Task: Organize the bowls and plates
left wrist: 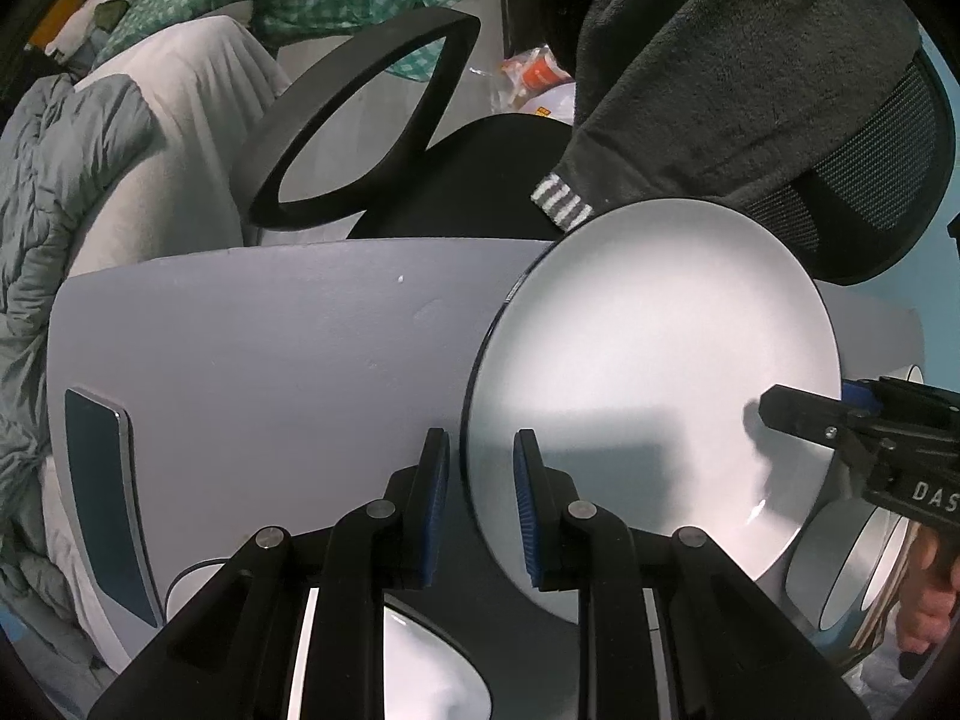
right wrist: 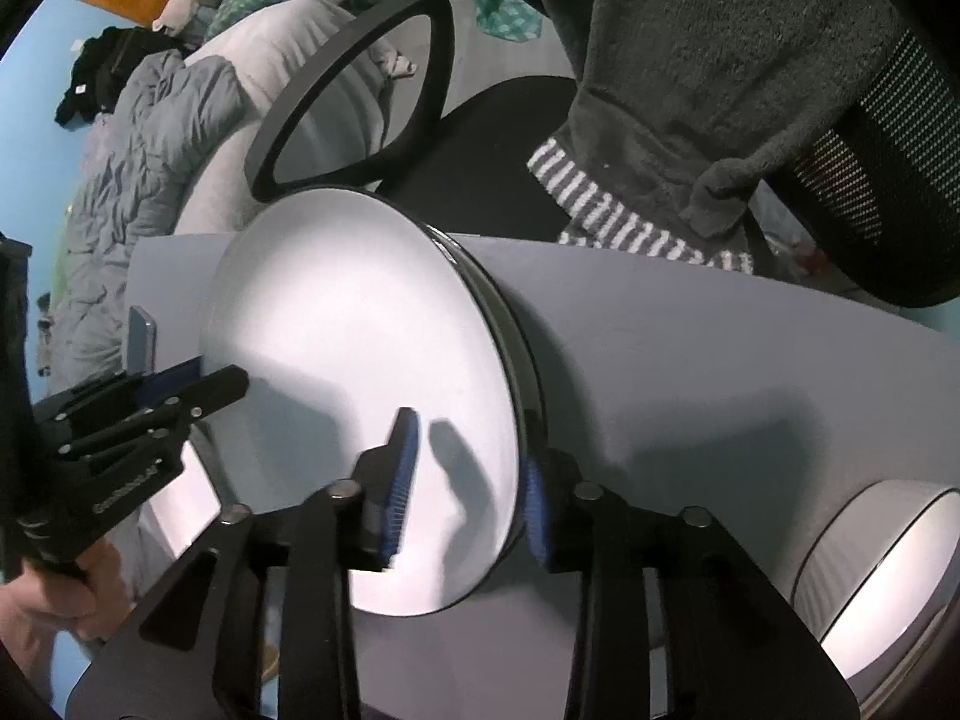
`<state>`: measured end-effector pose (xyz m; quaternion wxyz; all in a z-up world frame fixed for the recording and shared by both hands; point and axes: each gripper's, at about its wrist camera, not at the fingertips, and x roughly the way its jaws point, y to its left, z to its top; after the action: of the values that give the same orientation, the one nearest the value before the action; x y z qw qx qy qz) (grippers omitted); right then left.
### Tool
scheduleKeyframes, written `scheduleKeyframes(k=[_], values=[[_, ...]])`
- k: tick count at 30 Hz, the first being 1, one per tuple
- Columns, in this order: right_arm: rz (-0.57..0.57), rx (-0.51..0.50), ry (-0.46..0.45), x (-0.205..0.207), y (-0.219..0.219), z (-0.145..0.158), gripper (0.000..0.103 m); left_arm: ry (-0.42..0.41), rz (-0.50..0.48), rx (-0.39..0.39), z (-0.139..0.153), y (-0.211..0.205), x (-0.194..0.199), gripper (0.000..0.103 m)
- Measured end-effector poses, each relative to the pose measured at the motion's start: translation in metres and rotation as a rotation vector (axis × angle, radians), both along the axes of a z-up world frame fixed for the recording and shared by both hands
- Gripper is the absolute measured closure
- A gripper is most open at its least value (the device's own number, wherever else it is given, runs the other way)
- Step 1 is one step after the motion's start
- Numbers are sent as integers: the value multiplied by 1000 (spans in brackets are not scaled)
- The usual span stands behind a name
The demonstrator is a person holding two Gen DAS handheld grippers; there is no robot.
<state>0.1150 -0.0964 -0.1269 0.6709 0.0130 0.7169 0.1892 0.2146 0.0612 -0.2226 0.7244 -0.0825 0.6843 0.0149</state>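
Both grippers met at one white plate (left wrist: 654, 396): the left gripper (left wrist: 480, 504) had its blue pads nearly together with the plate's left rim between them, and appeared to pinch it, while the right gripper (right wrist: 468, 504) straddled the opposite rim with its jaws parted, the left pad standing visibly clear of the plate's face, so it gripped nothing. That plate was round, smooth and glossy, with a thin dark edge, and it lay over the grey table (left wrist: 270, 348), its face turned up toward the cameras; whether it rested flat or was lifted slightly I could not tell. Only the right wrist view showed a second rim stacked directly beneath it, a dark-edged plate below (right wrist: 510, 324), and a white bowl (right wrist: 888, 546) on its side near the table's right end. Only the left wrist view showed a shiny bowl (left wrist: 852, 564) lying tilted beside the plate, close to the bare hand (left wrist: 930, 600) holding the right gripper. A phone (left wrist: 105, 498) with a dark screen lay flat at the table's left. Beyond the table stood a black office chair (left wrist: 480, 180) with a looped armrest and mesh back, draped with a fuzzy dark grey towel (left wrist: 720, 78) with a striped hem, and past it a bed with a rumpled grey quilt (left wrist: 54, 192).
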Motion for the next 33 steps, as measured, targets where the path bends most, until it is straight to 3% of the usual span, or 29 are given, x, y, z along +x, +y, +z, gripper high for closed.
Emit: scheduleKeyframes(k=[12,15,19,23,33], values=[[-17,-43,-16,-7,1,10,66,-89,-20,-20,27,1,-21,66],[-25,-78,-45,-8,-1,15,50,-103,-23,-24,32,1,-25,59],[-36,-81,-64,-10,-6,21,49,-129,-19,-33,43,5,-33,58],[-33,-112,-109,-15,-10,32,49,-164,-25,-32,56,7,-43,49],[17,-216,-265,-46,-7,74,46,-262,-67,5,93,14,-82,40]])
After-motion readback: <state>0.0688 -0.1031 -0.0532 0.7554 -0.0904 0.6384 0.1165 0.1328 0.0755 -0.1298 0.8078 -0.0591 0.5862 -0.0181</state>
